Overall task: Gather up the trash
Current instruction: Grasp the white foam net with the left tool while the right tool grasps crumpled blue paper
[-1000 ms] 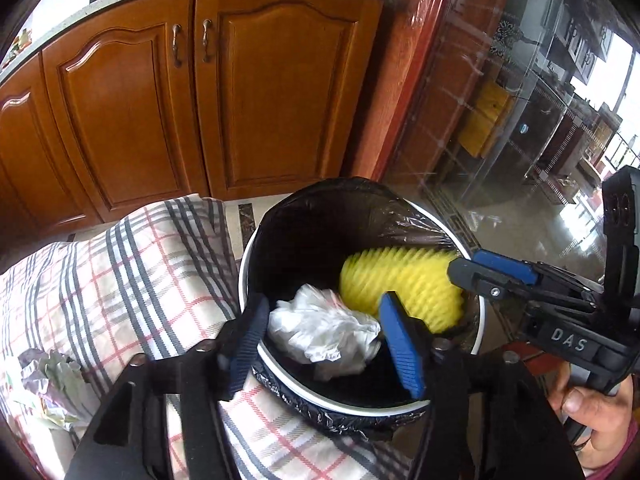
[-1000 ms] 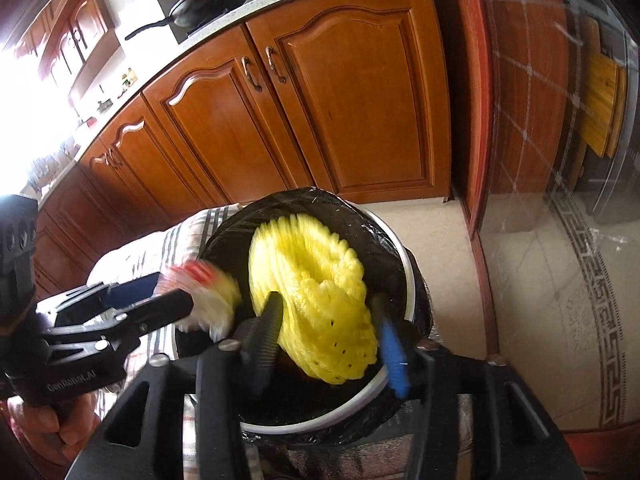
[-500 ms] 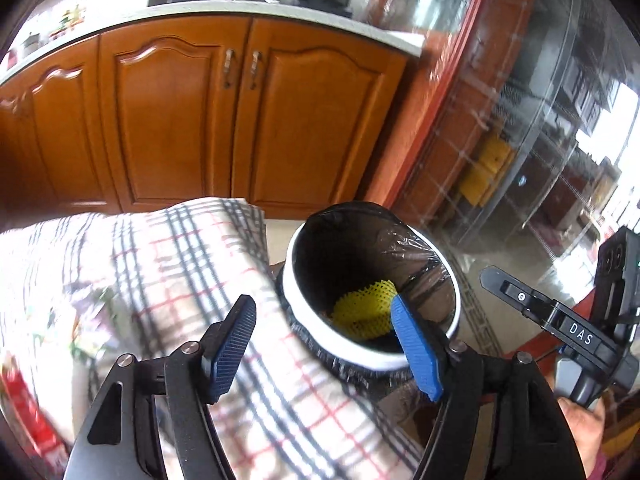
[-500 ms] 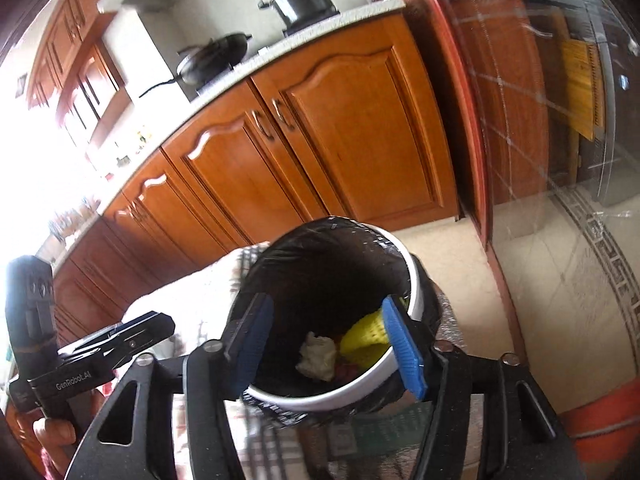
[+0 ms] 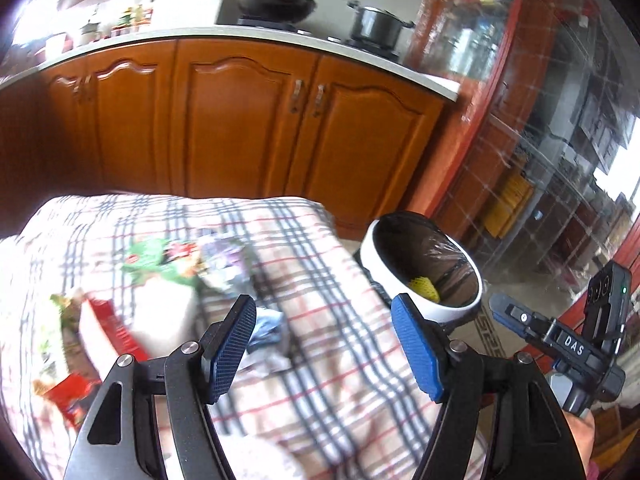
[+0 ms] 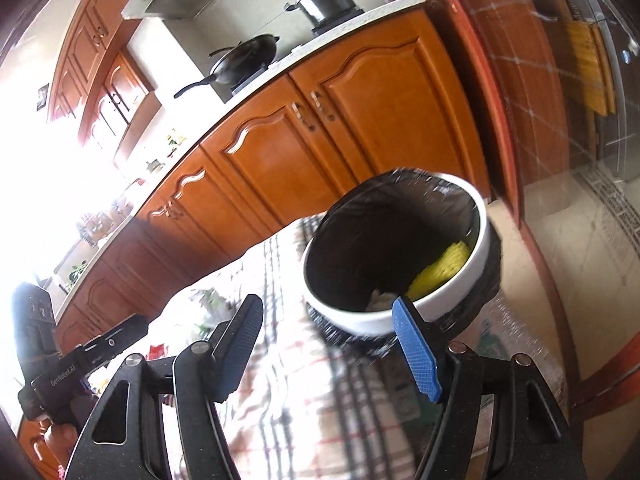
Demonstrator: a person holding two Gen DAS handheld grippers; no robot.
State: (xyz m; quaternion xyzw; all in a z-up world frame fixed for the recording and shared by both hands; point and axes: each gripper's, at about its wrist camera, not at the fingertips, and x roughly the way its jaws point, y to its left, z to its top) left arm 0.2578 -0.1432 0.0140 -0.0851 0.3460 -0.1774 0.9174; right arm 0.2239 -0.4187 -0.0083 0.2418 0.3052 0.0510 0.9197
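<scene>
1. My left gripper is wide open with nothing between the blue pads, held over the checked tablecloth.
2. My right gripper also empty; its jaws have just been opening, now well apart, no thing between them.
3. Trash bin, white rim with black liner, stands just beside the table edge, to the right of the cloth.
4. Inside the bin: yellow foam net against the right wall, and a white crumpled paper beside it at the bottom.
5. Trash left on the cloth, blurred: green-and-red wrapper, red packet at the left, and a bluish-white crumpled scrap just past my left gripper's left finger.
6. Behind: wooden cabinets, wok and pot on the counter.
7. Right gripper shows at the right edge of the left view, apart from the bin.
</scene>
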